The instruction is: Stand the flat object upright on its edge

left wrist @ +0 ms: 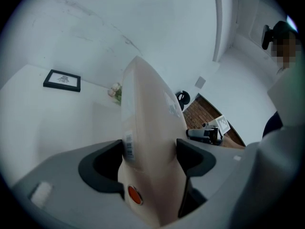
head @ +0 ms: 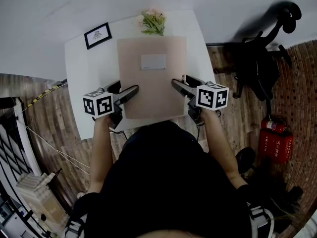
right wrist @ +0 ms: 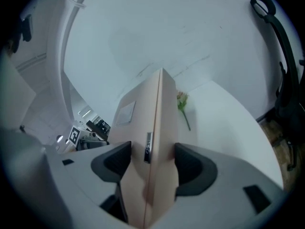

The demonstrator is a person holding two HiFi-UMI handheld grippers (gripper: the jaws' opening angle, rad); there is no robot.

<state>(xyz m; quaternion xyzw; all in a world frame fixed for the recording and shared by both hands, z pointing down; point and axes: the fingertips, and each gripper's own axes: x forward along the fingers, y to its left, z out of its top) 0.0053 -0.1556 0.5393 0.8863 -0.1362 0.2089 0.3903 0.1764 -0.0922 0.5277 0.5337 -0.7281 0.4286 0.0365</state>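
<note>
Both grippers clamp the flat beige box (head: 152,78) by its side edges. The left gripper (head: 130,93) pinches the left edge and the right gripper (head: 177,85) the right, with the pads pressed on both faces in each gripper view. The box hangs over the middle of the white table (head: 79,83), labelled face up, its far edge toward the table's back, where a flower sprig (head: 153,21) and a picture frame (head: 97,35) lie. Whether that edge touches the table I cannot tell. The step probably goes best with both hands level, the far edge bearing on the table as a hinge, and no release until the box balances.
</note>
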